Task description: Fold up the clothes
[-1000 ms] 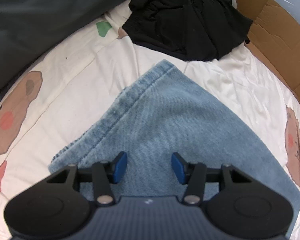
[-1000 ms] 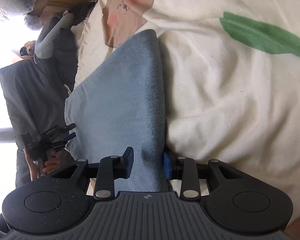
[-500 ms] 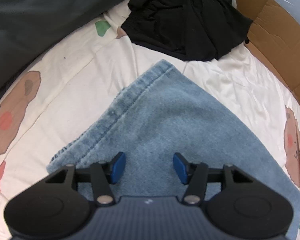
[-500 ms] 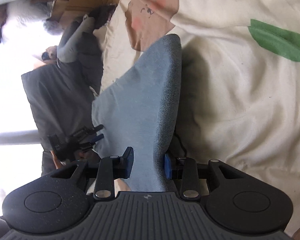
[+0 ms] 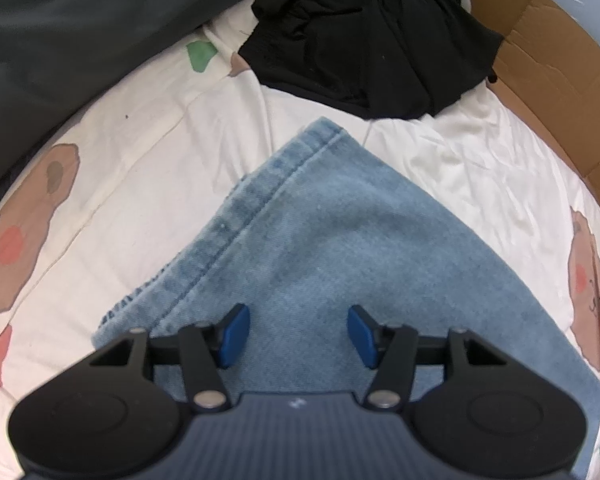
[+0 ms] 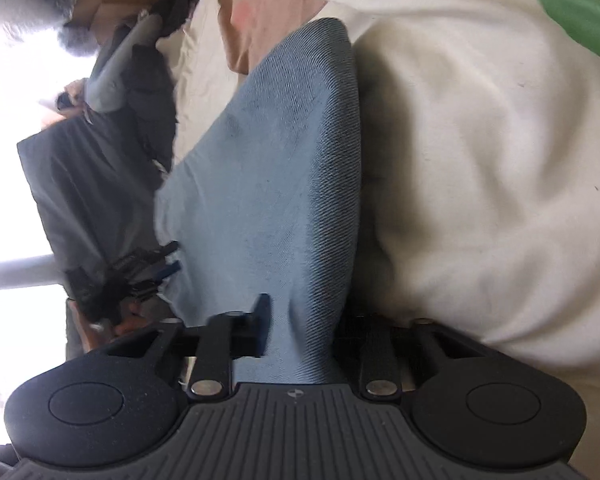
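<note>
Right gripper: jaws have just been closing, now pinched on a raised fold of the denim garment, which runs ahead from between them. Left gripper: jaws have been easing apart, standing open above flat denim, nothing between the pads. Ahead of the denim's hemmed corner, printed bedsheet; farther still, black garment, cardboard to its right.

Soft daylight, blown-out left glare, fisheye bending

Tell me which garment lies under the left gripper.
The light blue denim piece, spread flat beneath the open left gripper; the black garment sits crumpled farther off.
</note>
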A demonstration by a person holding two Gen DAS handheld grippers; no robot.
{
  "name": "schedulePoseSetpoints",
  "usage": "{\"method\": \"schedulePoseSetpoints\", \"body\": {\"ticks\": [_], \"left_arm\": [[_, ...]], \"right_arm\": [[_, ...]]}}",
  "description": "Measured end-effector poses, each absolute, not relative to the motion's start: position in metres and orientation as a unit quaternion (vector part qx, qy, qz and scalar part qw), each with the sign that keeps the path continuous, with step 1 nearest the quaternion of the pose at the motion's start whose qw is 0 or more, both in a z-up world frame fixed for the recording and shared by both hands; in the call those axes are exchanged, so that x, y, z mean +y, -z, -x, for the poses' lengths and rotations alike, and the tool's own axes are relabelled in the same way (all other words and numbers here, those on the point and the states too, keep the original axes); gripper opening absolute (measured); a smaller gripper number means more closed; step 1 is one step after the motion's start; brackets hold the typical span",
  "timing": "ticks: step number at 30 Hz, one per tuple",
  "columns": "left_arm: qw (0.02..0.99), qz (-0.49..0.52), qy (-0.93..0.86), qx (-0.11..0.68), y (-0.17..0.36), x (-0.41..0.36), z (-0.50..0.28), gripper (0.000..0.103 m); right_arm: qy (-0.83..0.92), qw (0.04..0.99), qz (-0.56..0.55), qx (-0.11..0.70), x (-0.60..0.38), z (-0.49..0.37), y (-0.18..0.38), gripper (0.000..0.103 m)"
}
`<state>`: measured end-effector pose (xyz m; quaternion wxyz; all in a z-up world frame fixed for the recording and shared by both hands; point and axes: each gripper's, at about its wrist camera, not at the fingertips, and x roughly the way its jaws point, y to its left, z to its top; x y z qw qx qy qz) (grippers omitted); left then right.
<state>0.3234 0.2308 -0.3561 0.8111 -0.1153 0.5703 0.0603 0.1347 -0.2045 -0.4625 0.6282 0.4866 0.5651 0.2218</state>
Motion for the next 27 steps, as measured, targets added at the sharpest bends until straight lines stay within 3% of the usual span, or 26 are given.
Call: {"method": "schedulePoseSetpoints", "body": {"ticks": [9,27], "left_arm": [[0.802,0.057,-0.044,0.593,0.336,0.200,-0.320,0.059],[0.787,0.082,0.076,0.606,0.319,0.148,-0.309,0.063]], "right_arm": [[-0.231,0.654,-0.472,0.544,-0.201,-0.130,0.426,0.005],[-0.227,0.689,-0.433,0.535,-0.226,-0.140,0.378,0.005]]}}
